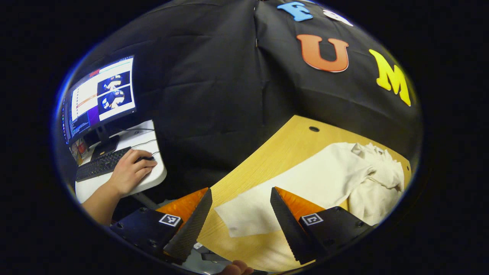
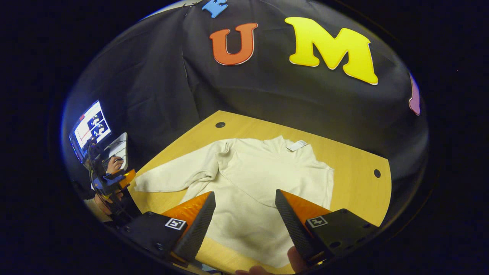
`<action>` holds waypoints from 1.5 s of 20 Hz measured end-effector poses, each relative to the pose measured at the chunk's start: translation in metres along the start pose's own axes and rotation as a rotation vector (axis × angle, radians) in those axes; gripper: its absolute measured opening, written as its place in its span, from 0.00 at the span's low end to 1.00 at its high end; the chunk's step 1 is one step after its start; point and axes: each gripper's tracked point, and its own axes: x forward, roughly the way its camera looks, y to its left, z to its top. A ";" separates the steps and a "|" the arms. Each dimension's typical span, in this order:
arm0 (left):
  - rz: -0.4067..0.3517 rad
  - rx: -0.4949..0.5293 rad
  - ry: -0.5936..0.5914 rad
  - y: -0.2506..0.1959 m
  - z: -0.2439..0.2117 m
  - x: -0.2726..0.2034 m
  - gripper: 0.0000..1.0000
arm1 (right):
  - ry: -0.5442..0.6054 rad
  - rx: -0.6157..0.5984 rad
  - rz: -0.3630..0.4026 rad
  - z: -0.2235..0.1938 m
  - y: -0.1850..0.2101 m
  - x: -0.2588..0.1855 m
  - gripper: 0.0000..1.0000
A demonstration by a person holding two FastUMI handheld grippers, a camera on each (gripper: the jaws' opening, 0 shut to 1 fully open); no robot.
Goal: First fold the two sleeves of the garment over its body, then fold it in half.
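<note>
Left gripper [image 1: 241, 198] wide open, holding nothing, poised above the cuff end of a cream sleeve [image 1: 267, 206] near the wooden table's [image 1: 267, 152] curved edge. Right gripper [image 2: 245, 201] likewise spread wide and empty, over the lower body of the cream garment [image 2: 263, 172]. Garment flat on the table, one sleeve [image 2: 172, 177] stretched toward the table's edge, the other already folded over the body. Bare wood beyond the collar. Farther off, a monitor [image 1: 101, 95] and a hand [image 1: 130, 172] on a mouse.
</note>
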 end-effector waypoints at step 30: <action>0.066 -0.123 0.639 -0.046 -0.054 0.037 0.08 | -0.051 0.373 -0.190 -0.077 -0.150 -0.058 0.98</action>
